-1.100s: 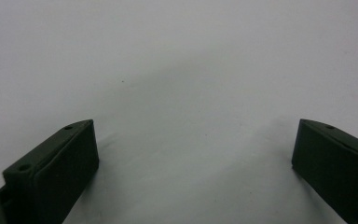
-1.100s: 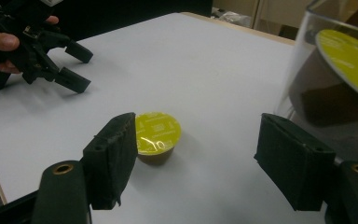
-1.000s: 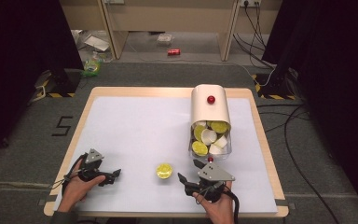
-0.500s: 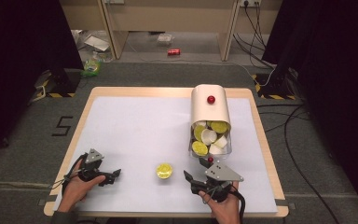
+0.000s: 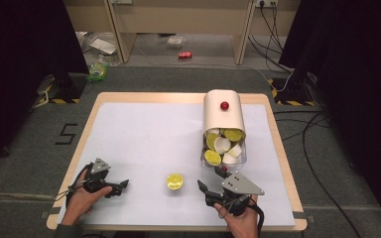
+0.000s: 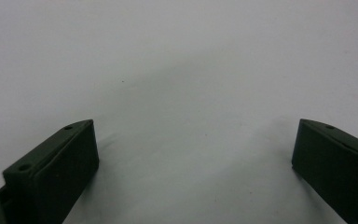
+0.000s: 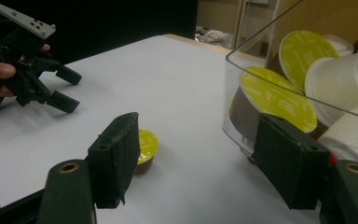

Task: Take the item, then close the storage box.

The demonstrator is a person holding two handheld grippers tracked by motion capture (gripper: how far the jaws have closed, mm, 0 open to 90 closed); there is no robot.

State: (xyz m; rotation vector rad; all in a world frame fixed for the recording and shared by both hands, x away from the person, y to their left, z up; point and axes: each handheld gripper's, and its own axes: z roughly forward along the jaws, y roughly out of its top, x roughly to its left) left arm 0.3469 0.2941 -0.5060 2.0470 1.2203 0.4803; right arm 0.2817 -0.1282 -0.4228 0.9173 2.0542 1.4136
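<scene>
Over white table [image 5: 144, 139], right gripper [image 5: 212, 180] jaws (empty) apart.

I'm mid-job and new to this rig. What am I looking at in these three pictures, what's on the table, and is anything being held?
No robot arm here: a person holds a two-jaw hand tool in each hand. The high view looks down from above the person's side. There the left gripper sits at the lower left and the right gripper at the lower right, on a white table.

The other two pictures come from cameras riding on the grippers, looking along their black jaws. The left gripper view shows open jaws over bare table. The right gripper view shows its jaws apart with nothing between them.

On the table lie a tipped container, spilling yellow-lidded and white capsules, and one loose yellow capsule between the grippers. Nothing is held.
</scene>
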